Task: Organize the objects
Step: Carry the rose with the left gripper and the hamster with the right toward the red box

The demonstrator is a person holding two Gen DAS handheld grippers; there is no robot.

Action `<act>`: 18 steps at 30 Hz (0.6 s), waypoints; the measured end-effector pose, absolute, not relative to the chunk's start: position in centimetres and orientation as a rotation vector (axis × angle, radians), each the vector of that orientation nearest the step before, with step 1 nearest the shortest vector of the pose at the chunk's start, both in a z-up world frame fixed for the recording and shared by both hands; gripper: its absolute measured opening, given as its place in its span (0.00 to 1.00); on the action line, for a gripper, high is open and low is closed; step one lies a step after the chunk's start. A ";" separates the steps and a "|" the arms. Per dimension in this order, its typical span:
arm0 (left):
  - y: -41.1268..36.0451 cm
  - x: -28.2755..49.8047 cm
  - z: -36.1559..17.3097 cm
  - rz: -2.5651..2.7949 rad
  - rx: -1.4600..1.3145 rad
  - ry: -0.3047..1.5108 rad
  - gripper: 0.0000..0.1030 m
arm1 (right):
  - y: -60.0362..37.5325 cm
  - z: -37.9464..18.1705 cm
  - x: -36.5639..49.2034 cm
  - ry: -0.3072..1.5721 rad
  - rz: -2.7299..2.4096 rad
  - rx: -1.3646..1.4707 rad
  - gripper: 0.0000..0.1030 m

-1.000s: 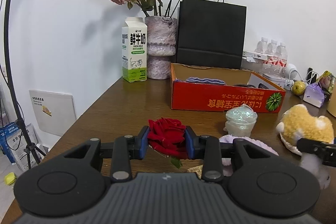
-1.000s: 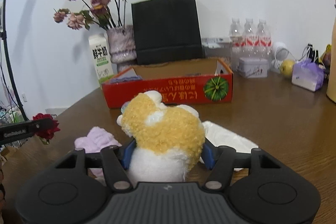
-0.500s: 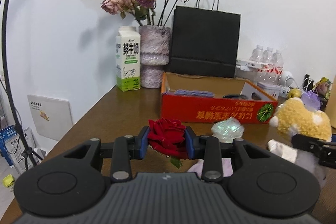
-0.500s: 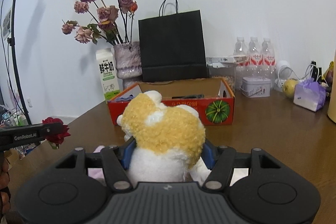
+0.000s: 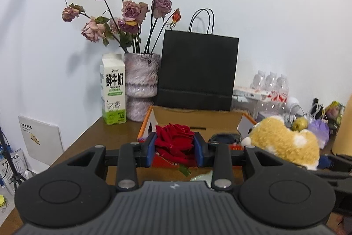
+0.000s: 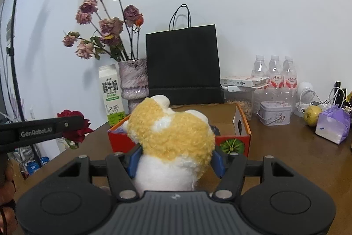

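left gripper (image 5: 175, 150): pads clamped on a red rose (image 5: 173, 140), held just in front of the orange cardboard box (image 5: 220, 120);
right gripper (image 6: 176, 160): squeezing the yellow-and-white plush toy (image 6: 173, 138), up off the table (image 6: 286, 158) near the box

The left hand-held gripper (image 5: 175, 148) points slightly downward, its blue pads pressed against both sides of a red rose (image 5: 173, 140). The right hand-held gripper (image 6: 176, 160) sits just to its right at a similar tilt, pads squeezing a plush toy (image 6: 173, 138). Fingers (image 6: 6, 195) of the person's left hand show at the near left edge.
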State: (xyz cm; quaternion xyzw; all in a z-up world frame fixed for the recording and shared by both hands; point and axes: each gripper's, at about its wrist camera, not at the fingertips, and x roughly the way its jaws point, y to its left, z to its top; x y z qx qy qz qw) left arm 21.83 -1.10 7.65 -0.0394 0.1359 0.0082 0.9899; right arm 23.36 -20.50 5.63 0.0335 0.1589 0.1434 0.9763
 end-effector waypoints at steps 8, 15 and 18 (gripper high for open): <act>-2.4 25.9 9.3 0.046 -0.124 0.248 0.35 | -20.2 6.8 28.0 0.302 0.289 0.104 0.60; -3.0 29.7 10.1 0.064 -0.156 0.238 0.34 | -19.7 7.7 31.5 0.285 0.277 0.097 0.60; -3.2 31.3 10.2 0.069 -0.159 0.235 0.35 | -19.6 7.9 33.0 0.287 0.273 0.099 0.60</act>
